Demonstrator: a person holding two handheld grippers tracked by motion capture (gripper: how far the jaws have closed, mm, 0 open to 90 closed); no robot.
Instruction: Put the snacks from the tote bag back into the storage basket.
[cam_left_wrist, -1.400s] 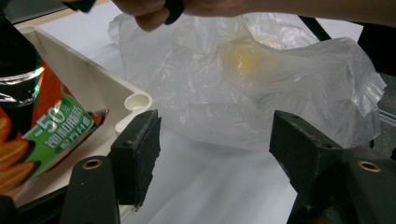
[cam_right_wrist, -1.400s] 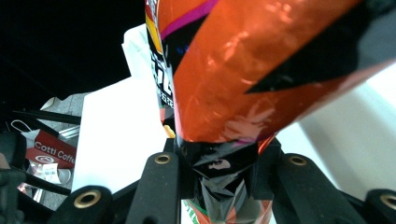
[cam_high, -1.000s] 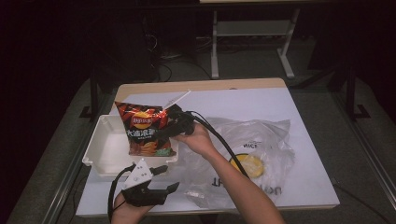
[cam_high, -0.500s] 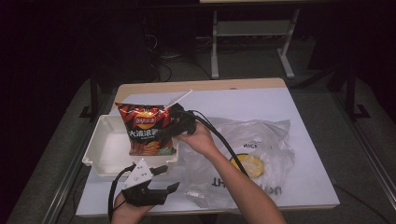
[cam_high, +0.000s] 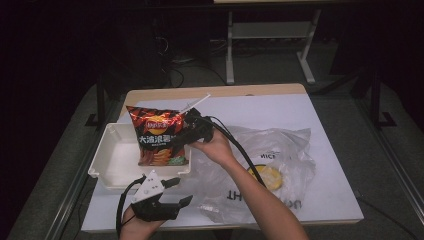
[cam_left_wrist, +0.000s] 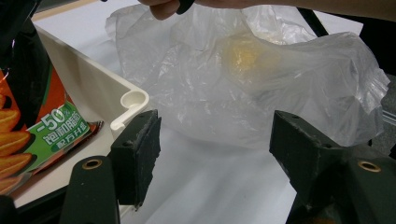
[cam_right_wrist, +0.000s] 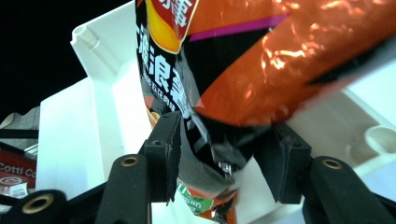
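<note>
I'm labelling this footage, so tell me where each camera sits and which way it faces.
High view: above the person's side, looking forward and down on the table; forearms, both grippers.
Left gripper view: on the left gripper, open, facing the plastic bag.
Right gripper view: on the right gripper, facing the chip bag between its just-opening jaws.
Shared: white tray and chip bag in all three.

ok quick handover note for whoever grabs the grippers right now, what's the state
Right gripper: jaws have just been opening around the chip bag; its edge sits between them, pads look loose.
Left gripper: open, holds nothing, near the table's front edge.
Chip bag stands in the white tray, leaning on its right wall.
Clear plastic bag lies right of the tray, something yellow inside.
Left: back the right gripper off the bag.
</note>
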